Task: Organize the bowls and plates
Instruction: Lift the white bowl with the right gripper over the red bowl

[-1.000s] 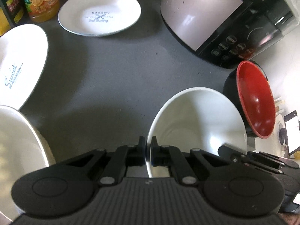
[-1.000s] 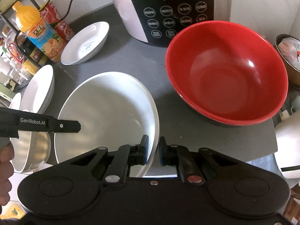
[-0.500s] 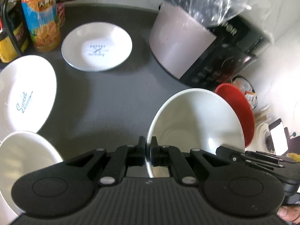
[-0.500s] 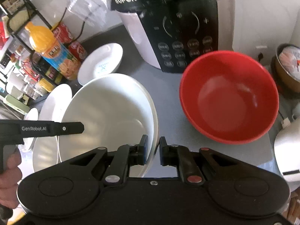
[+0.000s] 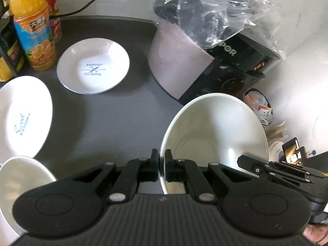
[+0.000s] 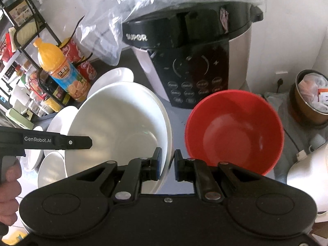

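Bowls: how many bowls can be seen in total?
3. A large white bowl is held by both grippers; a red bowl sits before the cooker; a small white bowl sits at the left. Others may be hidden.

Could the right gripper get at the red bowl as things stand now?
Probably not yet: the right gripper is shut on the white bowl's rim. The red bowl sits uncovered just beside it.

The middle of the counter [image 5: 114, 123] lies bare, open for a hand to pass. Along its back edge a rice cooker [image 6: 196, 61] under a plastic bag [image 5: 221, 6] blocks the way, with a red bowl [image 6: 235, 133] just before it. Plates [image 5: 93, 65] and a juice bottle [image 5: 32, 30] crowd the left edge.
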The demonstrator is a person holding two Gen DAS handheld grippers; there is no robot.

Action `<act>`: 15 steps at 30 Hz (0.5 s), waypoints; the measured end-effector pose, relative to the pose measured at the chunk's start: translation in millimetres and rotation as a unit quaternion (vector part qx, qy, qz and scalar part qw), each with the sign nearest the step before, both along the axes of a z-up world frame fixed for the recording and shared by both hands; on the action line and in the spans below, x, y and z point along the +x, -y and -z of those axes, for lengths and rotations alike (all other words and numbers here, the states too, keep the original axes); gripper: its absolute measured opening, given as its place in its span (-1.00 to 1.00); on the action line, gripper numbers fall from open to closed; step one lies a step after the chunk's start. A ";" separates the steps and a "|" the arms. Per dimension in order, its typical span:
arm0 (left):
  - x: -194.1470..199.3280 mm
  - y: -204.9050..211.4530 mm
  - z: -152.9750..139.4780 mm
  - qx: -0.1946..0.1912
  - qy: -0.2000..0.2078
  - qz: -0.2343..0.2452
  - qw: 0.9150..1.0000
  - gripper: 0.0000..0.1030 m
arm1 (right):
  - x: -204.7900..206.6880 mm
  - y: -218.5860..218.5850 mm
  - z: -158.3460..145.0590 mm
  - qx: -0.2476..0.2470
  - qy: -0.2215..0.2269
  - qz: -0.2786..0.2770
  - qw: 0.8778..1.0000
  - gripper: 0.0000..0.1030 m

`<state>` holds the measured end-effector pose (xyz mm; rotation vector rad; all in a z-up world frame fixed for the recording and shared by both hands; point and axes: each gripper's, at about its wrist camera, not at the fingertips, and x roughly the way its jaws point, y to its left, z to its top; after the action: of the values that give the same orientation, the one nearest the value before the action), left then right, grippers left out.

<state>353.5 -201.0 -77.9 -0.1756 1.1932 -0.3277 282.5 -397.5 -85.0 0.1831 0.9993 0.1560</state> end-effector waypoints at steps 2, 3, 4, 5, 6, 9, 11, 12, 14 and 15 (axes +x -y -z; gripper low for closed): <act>1.0 6.3 -0.5 0.001 -0.001 0.004 1.000 -0.92 | 1.2 4.2 -2.8 -0.004 0.001 0.004 1.000 -0.76; 1.6 8.1 0.0 0.001 0.000 0.007 1.000 -0.92 | 1.4 6.3 -3.9 -0.007 0.003 0.005 1.000 -0.76; 2.2 11.8 -0.7 -0.001 0.001 0.009 1.000 -0.92 | 2.3 10.0 -5.1 -0.009 0.004 0.008 1.000 -0.76; 3.1 15.5 -0.8 -0.005 0.000 0.012 1.000 -0.92 | 2.5 13.4 -6.5 -0.010 0.005 0.010 1.000 -0.77; 3.9 18.1 -0.7 -0.008 -0.002 0.014 1.000 -0.92 | 3.2 17.0 -7.7 -0.011 0.006 0.013 1.000 -0.77; 7.4 29.2 0.7 -0.015 -0.004 0.022 1.000 -0.92 | 4.8 27.3 -11.3 -0.017 0.008 0.018 1.000 -0.77; 9.4 37.6 2.7 -0.014 -0.003 0.026 1.000 -0.92 | 6.4 34.6 -11.4 -0.023 0.012 0.015 1.000 -0.77; 10.7 42.5 3.9 -0.014 -0.003 0.027 1.000 -0.92 | 7.6 38.5 -11.0 -0.024 0.012 0.014 1.000 -0.77; 13.5 50.1 5.8 -0.016 -0.006 0.030 0.999 -0.92 | 9.8 47.2 -10.0 -0.026 0.012 0.011 1.000 -0.77; 14.9 54.9 7.8 -0.016 -0.009 0.032 0.999 -0.92 | 10.7 50.9 -9.7 -0.027 0.013 0.010 0.999 -0.77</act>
<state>368.3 -255.9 -85.7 -0.1692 1.2142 -0.4029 293.2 -448.4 -75.4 0.1417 0.9746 0.1118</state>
